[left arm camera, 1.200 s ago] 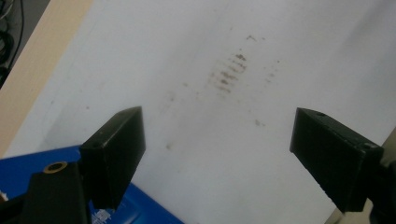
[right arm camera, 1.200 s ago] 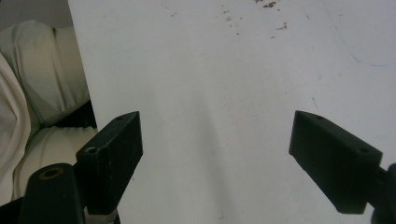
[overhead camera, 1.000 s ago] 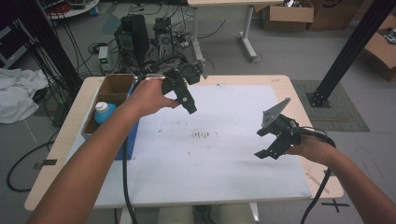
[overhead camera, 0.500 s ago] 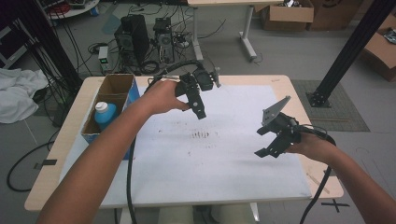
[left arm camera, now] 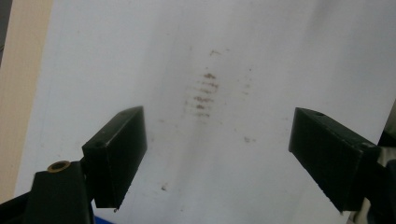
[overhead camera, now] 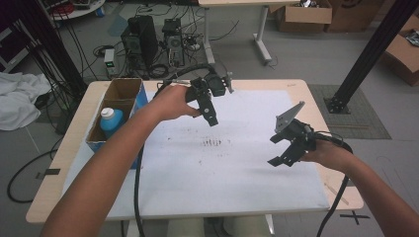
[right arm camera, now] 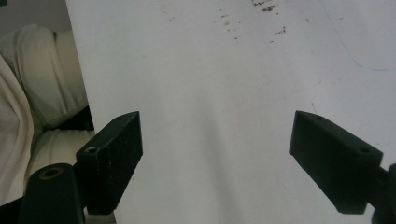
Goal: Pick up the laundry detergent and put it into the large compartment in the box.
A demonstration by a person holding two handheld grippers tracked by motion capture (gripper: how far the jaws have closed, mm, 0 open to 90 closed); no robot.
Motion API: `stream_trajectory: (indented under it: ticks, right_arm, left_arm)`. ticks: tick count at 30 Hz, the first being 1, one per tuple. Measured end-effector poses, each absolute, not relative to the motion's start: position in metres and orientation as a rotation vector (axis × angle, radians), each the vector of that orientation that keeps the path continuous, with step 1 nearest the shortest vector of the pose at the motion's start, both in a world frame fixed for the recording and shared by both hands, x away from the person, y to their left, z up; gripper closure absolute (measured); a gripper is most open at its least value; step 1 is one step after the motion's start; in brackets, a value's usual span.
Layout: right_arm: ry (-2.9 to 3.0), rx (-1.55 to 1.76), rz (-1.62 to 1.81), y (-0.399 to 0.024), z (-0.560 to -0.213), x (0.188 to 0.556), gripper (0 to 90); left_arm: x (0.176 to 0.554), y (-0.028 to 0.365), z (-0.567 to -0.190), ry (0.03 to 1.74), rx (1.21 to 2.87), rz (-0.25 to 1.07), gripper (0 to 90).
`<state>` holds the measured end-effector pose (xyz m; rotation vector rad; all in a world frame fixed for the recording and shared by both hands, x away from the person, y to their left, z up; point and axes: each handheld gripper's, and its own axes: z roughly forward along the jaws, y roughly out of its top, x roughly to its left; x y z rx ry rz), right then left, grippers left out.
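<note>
My left gripper point(overhead camera: 216, 106) hangs over the back middle of the white sheet point(overhead camera: 197, 177), held by a hand that reaches in from the left. Its jaws stand wide apart with nothing between them. In the left gripper view, the left gripper point(left arm camera: 217, 135) looks down on a patch of brown smudges point(left arm camera: 203, 91) on the sheet. The same smudges point(overhead camera: 215, 143) lie just in front of it in the high view. My right gripper point(overhead camera: 275, 150) hovers open over the sheet's right side, and the right gripper view shows the right gripper point(right arm camera: 217, 135) with bare sheet between its jaws.
A cardboard box point(overhead camera: 123, 91) at the table's left edge holds a blue bottle with a white cap point(overhead camera: 110, 121). The wooden table point(overhead camera: 64, 163) shows around the sheet. Pale fabric point(right arm camera: 32, 93) lies past the sheet's edge in the right gripper view.
My left gripper has moved right, from near the box to over the back middle of the sheet. The right gripper has stayed where it was.
</note>
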<state>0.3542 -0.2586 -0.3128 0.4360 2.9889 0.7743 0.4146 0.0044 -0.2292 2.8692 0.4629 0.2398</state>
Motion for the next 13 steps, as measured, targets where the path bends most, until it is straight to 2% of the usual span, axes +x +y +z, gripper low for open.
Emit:
stream_trajectory:
  ticks: [13]
  right_arm:
    - [2.99,0.443,0.774,-0.2592,-0.3135,0.3503,17.4]
  left_arm:
    - [0.4134,0.0028,-0.2282,0.468,2.873,0.242,20.3]
